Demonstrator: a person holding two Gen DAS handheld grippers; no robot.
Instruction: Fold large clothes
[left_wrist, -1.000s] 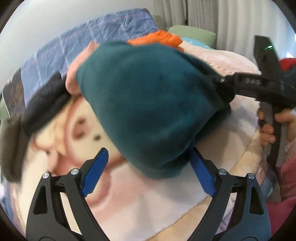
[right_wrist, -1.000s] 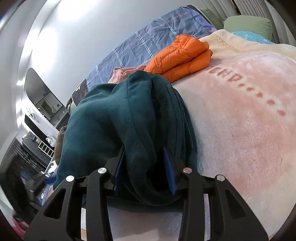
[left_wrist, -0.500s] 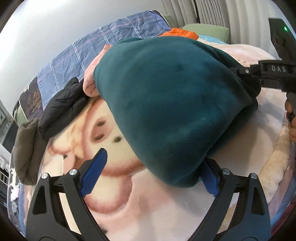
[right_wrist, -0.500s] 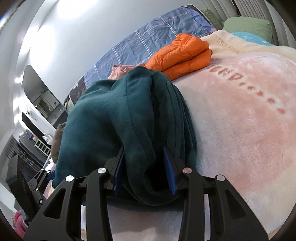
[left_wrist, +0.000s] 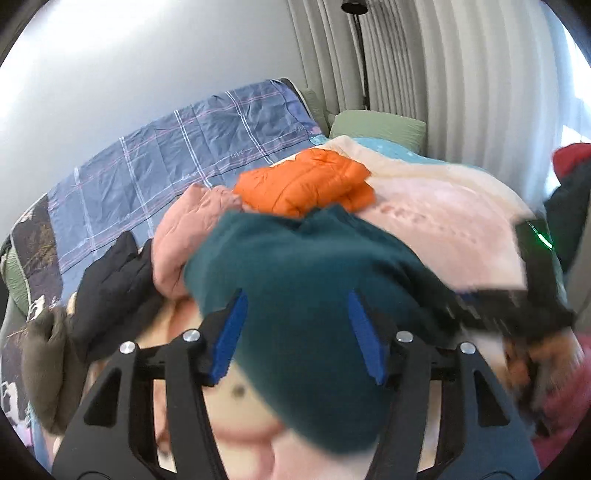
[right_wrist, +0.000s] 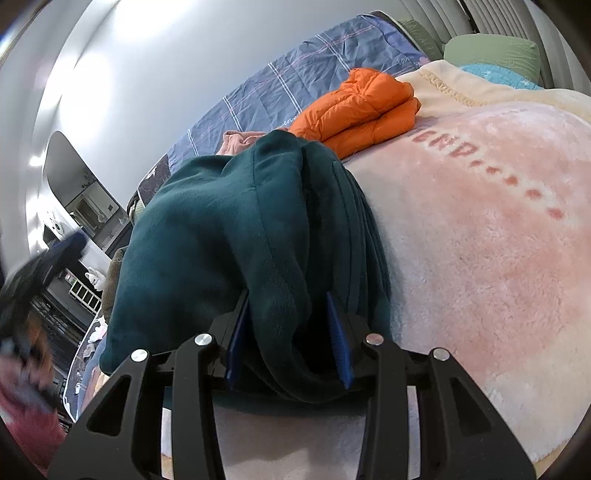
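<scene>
Our left gripper (left_wrist: 295, 332), wide apart beside the fleece (left_wrist: 314, 295) a second ago, now straddles its near end unclosed, while our right gripper (right_wrist: 291, 332) stays clamped on the folded bundle mid-blanket (right_wrist: 480, 240), so we judge a two-handed lift.

A pink plush blanket (right_wrist: 480, 229) covers the bed. A folded orange puffer jacket (right_wrist: 358, 110) lies at its 11 o'clock edge, against a blue plaid quilt (left_wrist: 177, 177). A green pillow (right_wrist: 491, 50) sits at 1 o'clock by white curtains (left_wrist: 443, 74).
</scene>
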